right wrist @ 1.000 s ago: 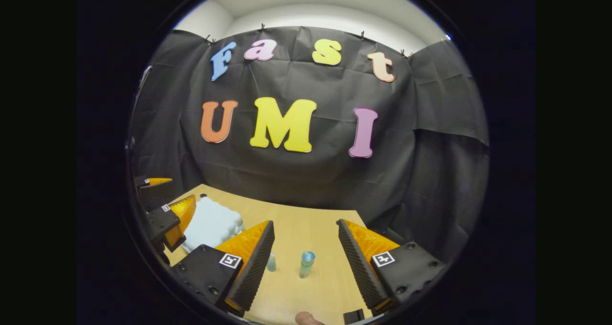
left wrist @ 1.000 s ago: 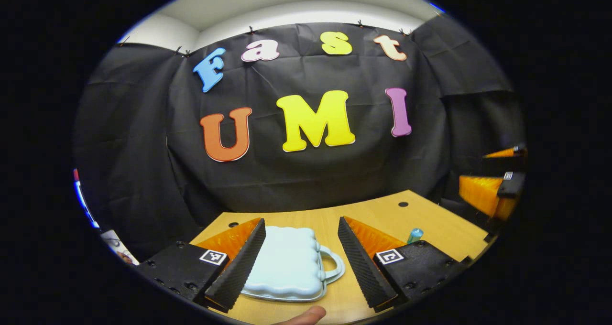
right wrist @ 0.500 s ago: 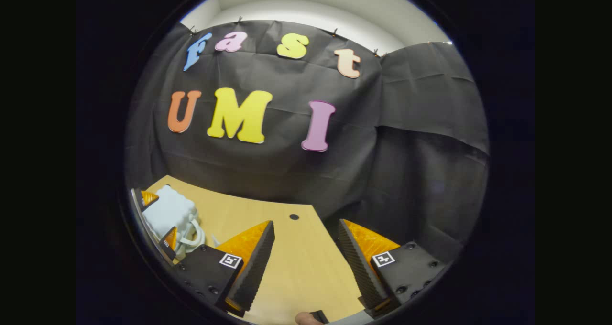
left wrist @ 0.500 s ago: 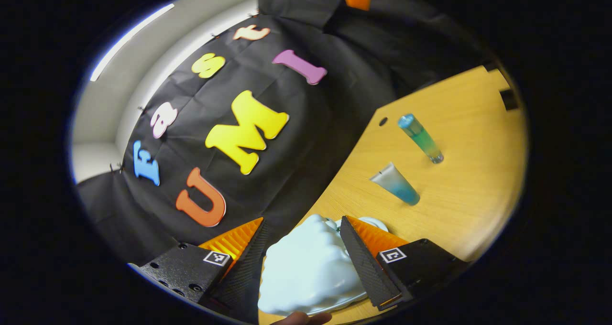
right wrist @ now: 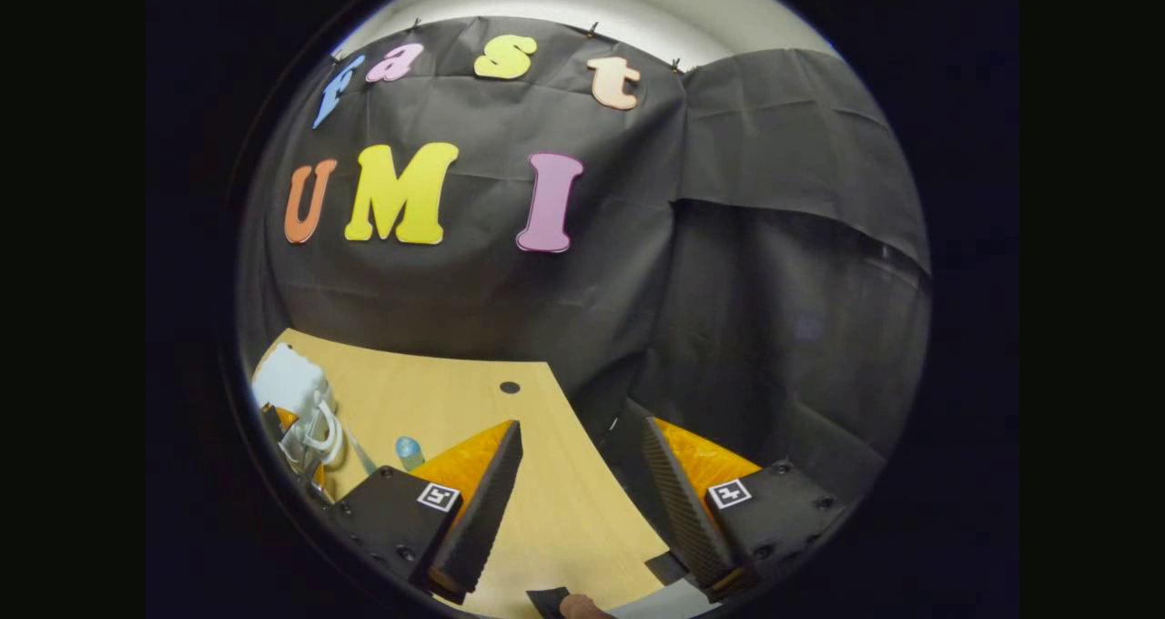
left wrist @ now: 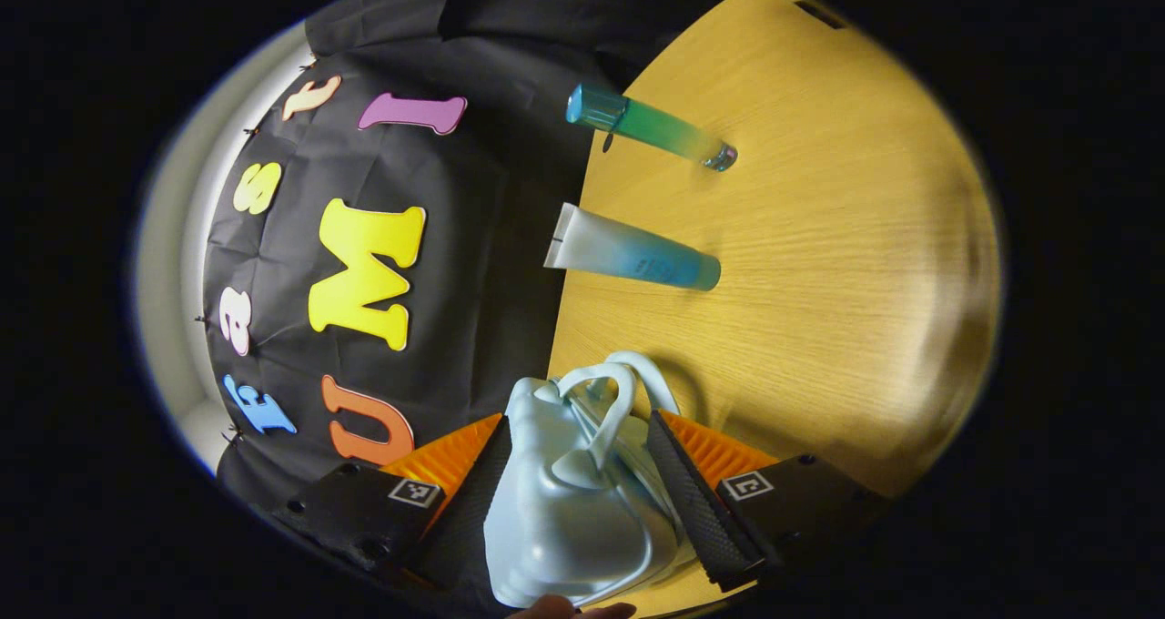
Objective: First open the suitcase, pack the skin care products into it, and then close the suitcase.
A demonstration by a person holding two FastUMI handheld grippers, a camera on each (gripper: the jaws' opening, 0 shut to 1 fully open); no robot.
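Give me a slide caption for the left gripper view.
Left tool grips the pale blue suitcase; tube and bottle wait.

Pale blue suitcase (left wrist: 564, 501), glossy and plain, with matching pale blue handles. Tube (left wrist: 633, 257) faded from frosted white at one end to teal at the other. Slim bottle (left wrist: 651, 127) shaded from teal cap through green to clear. Light yellowish wood-grain table (left wrist: 819, 264). Small black-and-white square markers (right wrist: 438, 496) on black gripper bodies. Black cloth wall (right wrist: 728, 282), wrinkled.
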